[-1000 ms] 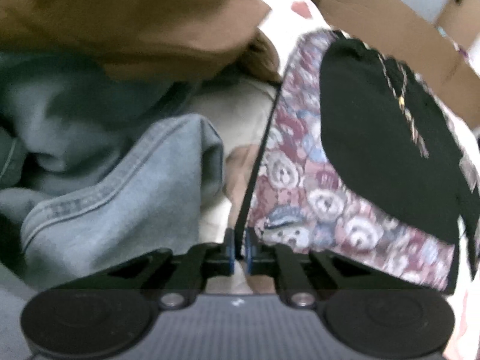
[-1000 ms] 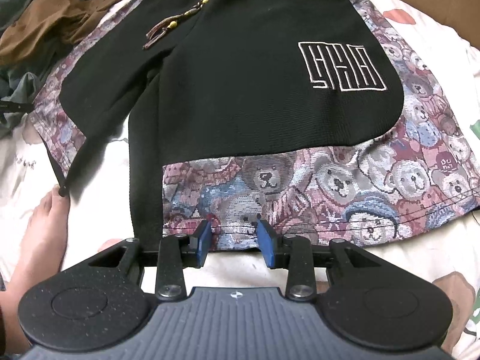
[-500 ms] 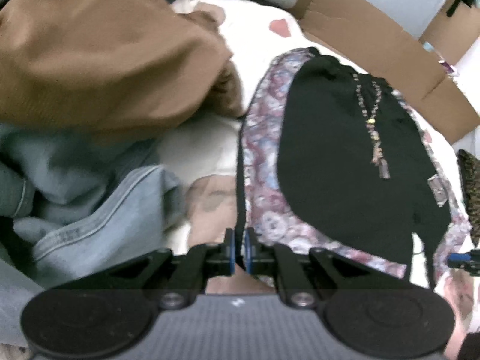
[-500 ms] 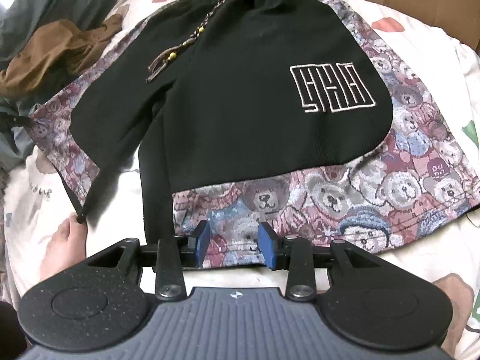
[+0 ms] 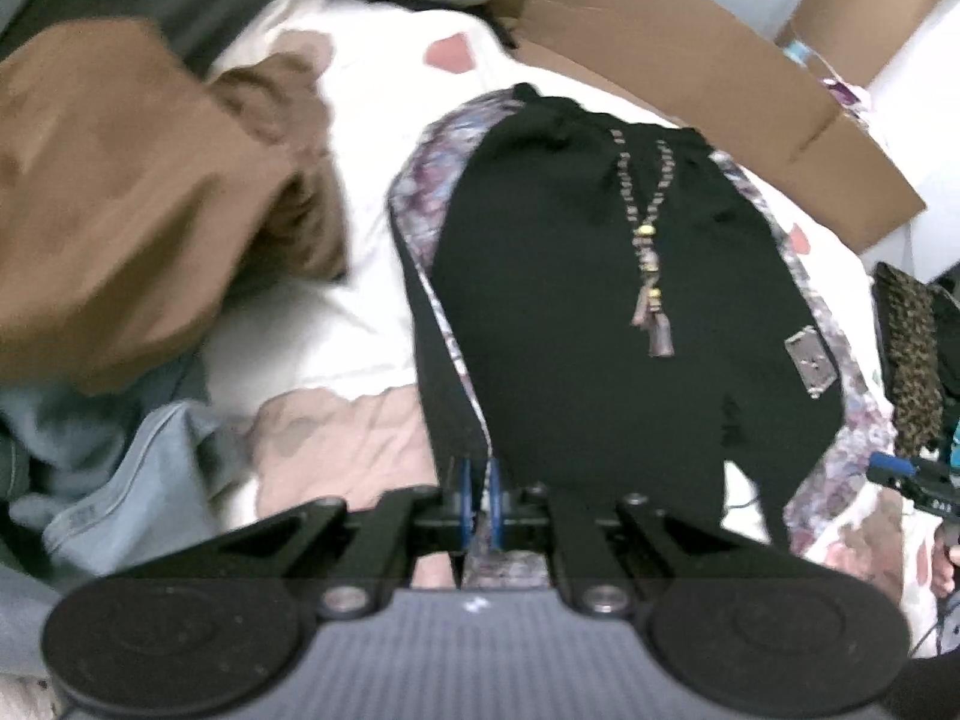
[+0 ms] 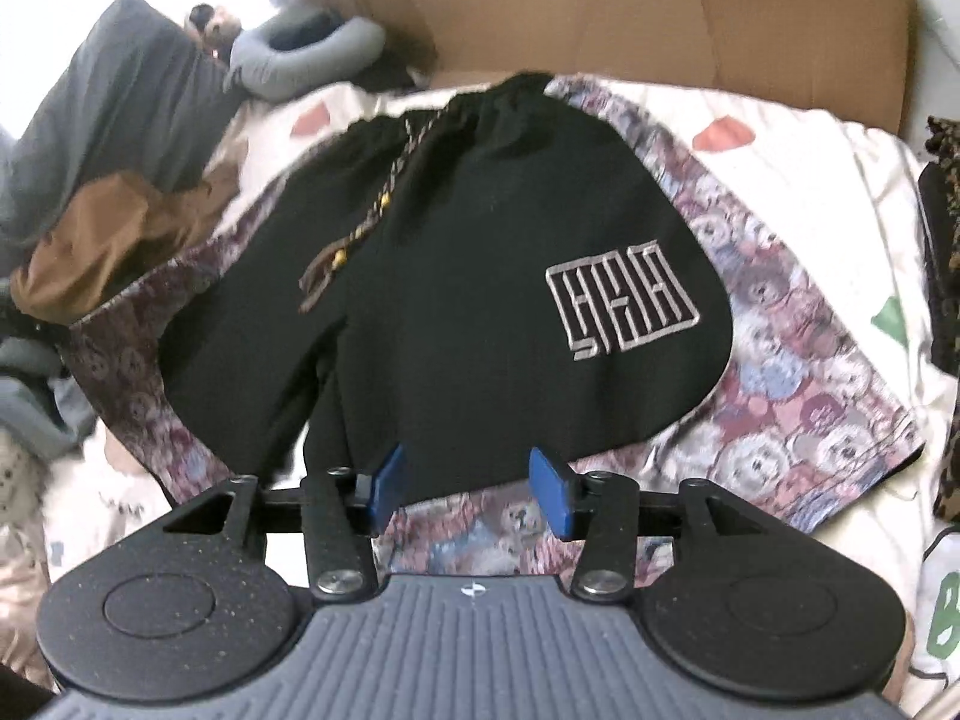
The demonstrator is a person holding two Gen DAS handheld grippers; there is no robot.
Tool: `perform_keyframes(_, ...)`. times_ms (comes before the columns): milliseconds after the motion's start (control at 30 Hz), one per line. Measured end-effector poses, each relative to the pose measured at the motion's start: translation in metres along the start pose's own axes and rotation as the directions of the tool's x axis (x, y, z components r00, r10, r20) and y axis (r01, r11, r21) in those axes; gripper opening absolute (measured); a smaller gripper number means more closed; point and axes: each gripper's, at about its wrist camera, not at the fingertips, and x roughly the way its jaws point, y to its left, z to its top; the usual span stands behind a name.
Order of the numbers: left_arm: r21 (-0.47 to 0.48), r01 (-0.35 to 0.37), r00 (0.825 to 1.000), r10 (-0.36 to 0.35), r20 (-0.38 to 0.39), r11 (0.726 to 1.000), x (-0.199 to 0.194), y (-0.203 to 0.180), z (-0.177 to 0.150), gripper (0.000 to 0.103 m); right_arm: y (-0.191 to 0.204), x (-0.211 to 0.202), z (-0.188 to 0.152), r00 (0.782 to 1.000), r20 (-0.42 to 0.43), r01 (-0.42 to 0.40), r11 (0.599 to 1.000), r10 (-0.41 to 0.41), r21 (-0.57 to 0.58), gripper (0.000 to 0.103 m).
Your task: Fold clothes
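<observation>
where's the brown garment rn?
The brown garment is bunched at the left of the right wrist view, just beyond the shorts' left leg and below the grey pillow; in the left wrist view it fills the upper left.

Black bear-print shorts [image 6: 480, 300] on bedspread [image 6: 810, 180]

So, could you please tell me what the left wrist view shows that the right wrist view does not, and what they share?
Only the left wrist view: the left gripper shut on the shorts' hem, a blue denim garment, and the right gripper's fingers at the frame's right edge.

Only the right wrist view: the outlined logo, and the right gripper opening above the hem, not gripping it.

Both: the shorts, their beaded drawstring, the brown garment, the cardboard.
</observation>
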Motion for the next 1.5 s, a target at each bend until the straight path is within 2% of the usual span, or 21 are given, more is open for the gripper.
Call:
perform_keyframes(300, 0.037, 0.044, 0.999, -0.043, -0.026, 0.998, -0.002, -0.073, 0.030, 0.005, -0.011, -0.016, 0.017, 0.995, 0.095, -0.018, 0.999, 0.013, 0.050, 0.054)
perform_keyframes(533, 0.010, 0.069, 0.995, -0.068, -0.067, 0.998, 0.008, -0.103, 0.042, 0.005, -0.022, -0.028, 0.026, 0.989, 0.144, 0.001, 0.997, -0.012, 0.078, 0.056)
perform_keyframes(1000, 0.049, 0.155, 0.983, -0.149, -0.106, 0.987, 0.044, -0.174, 0.064, 0.005, -0.028, -0.032, 0.032, 0.977, 0.215, -0.023, 0.994, 0.000, 0.104, 0.056)
perform_keyframes(1100, 0.040, 0.191, 0.977, -0.185, -0.105, 0.981, 0.058, -0.190, 0.067, 0.005, -0.029, -0.032, 0.032, 0.970, 0.244, -0.010, 0.994, -0.016, 0.104, 0.056)
perform_keyframes(1267, 0.017, 0.249, 0.963, -0.246, -0.107, 0.968, 0.082, -0.210, 0.065, 0.005, -0.032, -0.026, 0.028, 0.969, 0.245, -0.010, 0.994, -0.017, 0.109, 0.056)
perform_keyframes(1500, -0.069, 0.310, 0.946, -0.315, -0.074, 0.948, 0.103, -0.215, 0.061, 0.005, -0.021, -0.008, 0.025, 0.973, 0.230, -0.034, 0.998, 0.020, 0.059, 0.056)
